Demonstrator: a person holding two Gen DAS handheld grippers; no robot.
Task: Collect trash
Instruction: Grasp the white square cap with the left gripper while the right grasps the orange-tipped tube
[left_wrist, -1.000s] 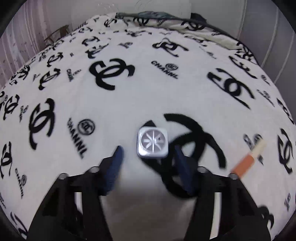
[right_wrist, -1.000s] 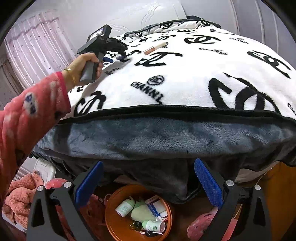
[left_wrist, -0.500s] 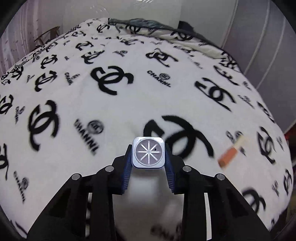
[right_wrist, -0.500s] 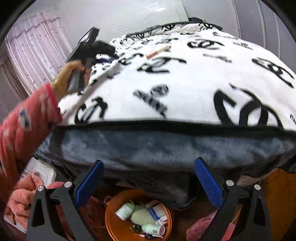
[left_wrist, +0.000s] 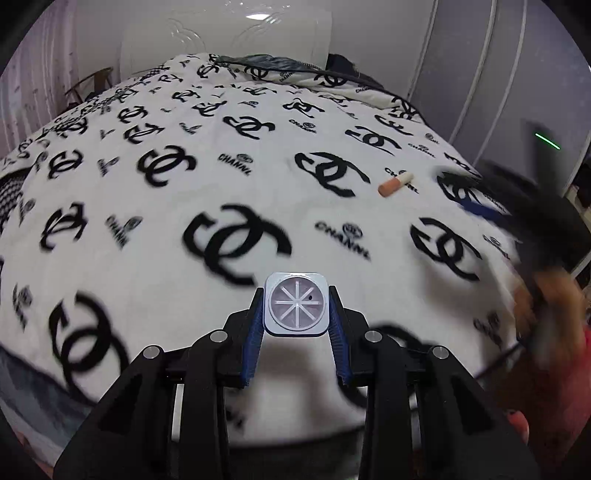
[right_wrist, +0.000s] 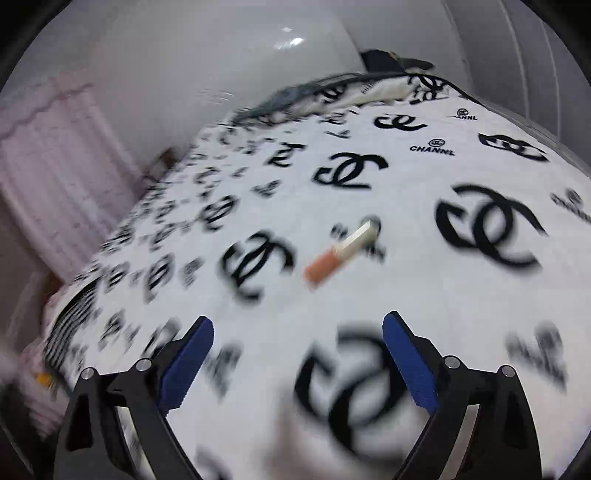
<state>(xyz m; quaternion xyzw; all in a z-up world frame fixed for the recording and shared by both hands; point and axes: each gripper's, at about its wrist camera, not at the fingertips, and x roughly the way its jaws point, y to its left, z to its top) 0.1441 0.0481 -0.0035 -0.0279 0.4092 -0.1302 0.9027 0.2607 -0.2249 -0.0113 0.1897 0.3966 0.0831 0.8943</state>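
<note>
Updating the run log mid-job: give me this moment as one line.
left gripper: shut on square cap | right gripper: empty, jaws closing | orange-and-white tube: on blanket, ahead of right gripper

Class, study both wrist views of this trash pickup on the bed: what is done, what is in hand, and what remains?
Done: the left gripper is shut on the square silver cap. In hand: the right gripper, nothing between its closing jaws, faces the orange-and-white tube. Left: that tube lies ungrasped on the blanket; no bin is visible.
</note>
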